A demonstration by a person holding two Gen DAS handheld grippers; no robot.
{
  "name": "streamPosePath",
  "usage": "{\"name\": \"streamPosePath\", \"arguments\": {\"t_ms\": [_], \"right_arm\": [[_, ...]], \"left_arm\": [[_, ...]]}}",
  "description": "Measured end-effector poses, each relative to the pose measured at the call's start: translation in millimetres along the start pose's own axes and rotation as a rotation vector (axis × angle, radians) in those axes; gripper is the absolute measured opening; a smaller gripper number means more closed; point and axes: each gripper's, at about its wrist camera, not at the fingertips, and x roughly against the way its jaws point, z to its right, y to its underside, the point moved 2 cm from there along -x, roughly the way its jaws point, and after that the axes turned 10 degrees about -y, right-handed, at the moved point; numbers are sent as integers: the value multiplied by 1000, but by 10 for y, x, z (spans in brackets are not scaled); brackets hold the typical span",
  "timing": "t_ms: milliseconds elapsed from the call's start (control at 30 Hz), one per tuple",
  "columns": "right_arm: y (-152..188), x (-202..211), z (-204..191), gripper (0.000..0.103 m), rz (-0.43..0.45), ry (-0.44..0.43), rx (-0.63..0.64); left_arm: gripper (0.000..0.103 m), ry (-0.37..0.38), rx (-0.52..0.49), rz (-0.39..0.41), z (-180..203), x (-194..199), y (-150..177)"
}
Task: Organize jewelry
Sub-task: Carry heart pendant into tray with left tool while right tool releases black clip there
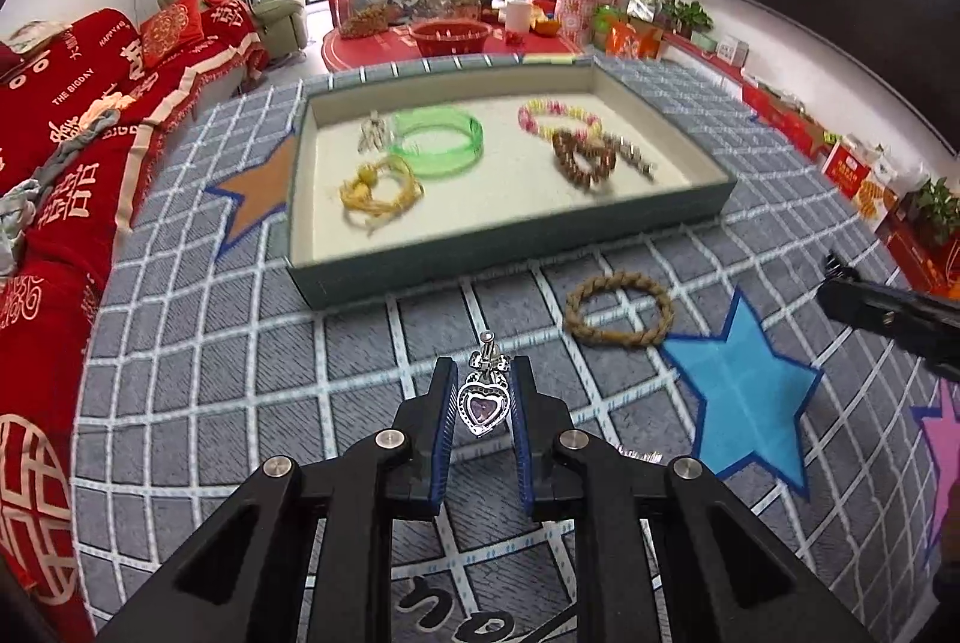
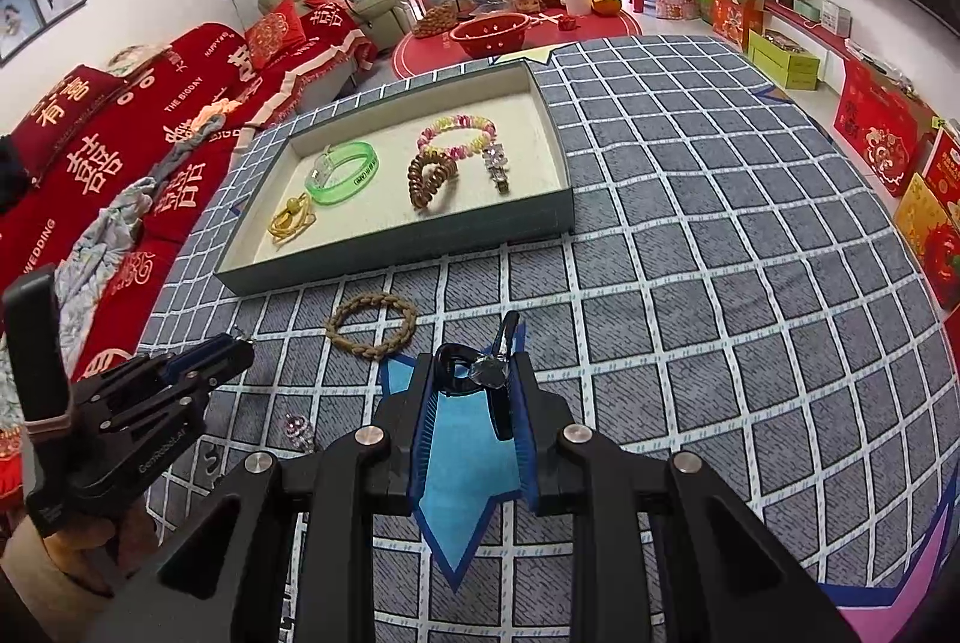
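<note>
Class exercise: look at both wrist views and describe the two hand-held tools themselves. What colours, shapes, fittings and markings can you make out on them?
Both tools are matt black, angular frames with triangular cut-outs and round silver pivot bolts. The left tool and right tool each end in two flat fingers faced with ribbed blue pads. Seen from the right wrist view, the left tool's body carries small white lettering, too small to read surely, and an upright black block on top.
</note>
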Motion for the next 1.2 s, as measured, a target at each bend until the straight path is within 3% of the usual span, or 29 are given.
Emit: {"name": "streamPosePath", "arguments": {"t_ms": [300,633,833,1200], "right_arm": [[-407,-95,-93,26,20,-19,42],[-970,-428,-93,26,14,-8,84],[-1183,-726,-38,26,-11,19,113],[-1319,-1321,69,26,-75,48,114]], "left_arm": [[31,-4,35,65,-169,106,-445],[30,-16,29,70,-163,-220,-920],[31,-20,31,37,-117,-552,-1120],[30,-34,14,-41,-48,-986,-1155]]}}
